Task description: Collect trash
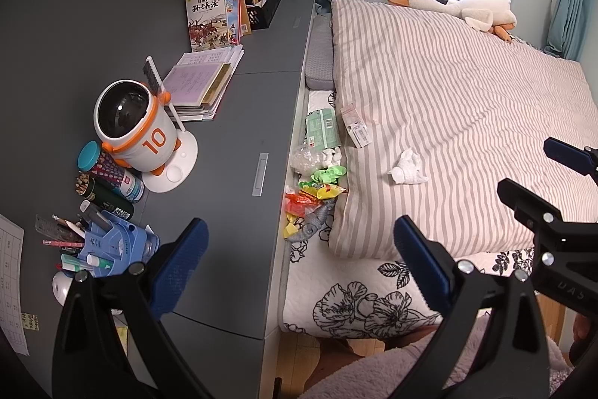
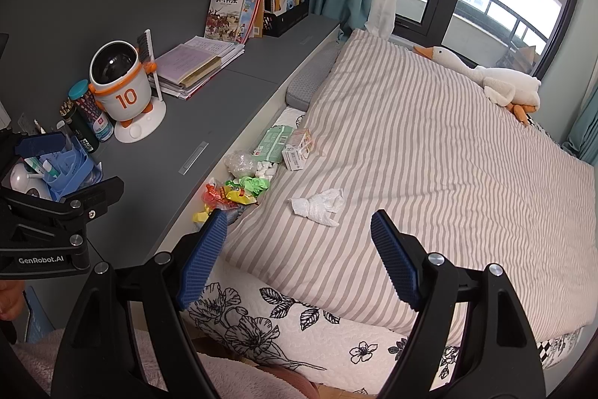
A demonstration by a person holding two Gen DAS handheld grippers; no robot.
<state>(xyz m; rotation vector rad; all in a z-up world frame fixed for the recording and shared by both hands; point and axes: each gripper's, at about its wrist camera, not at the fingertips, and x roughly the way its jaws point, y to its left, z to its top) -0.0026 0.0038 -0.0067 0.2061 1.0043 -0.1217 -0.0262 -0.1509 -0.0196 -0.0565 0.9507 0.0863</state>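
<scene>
Left gripper (image 1: 299,268) and right gripper (image 2: 299,257): jaws spread wide, nothing held. Crumpled tissue (image 2: 317,204) on striped blanket (image 2: 448,174); wrappers (image 2: 231,191) heaped between blanket and desk (image 1: 239,174).

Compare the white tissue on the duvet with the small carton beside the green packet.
The tissue is crumpled, soft and plain white; the carton is a flattened printed box. The tissue lies alone on the stripes; the carton sits at the duvet's edge against the green packet. Neither is held.
</scene>
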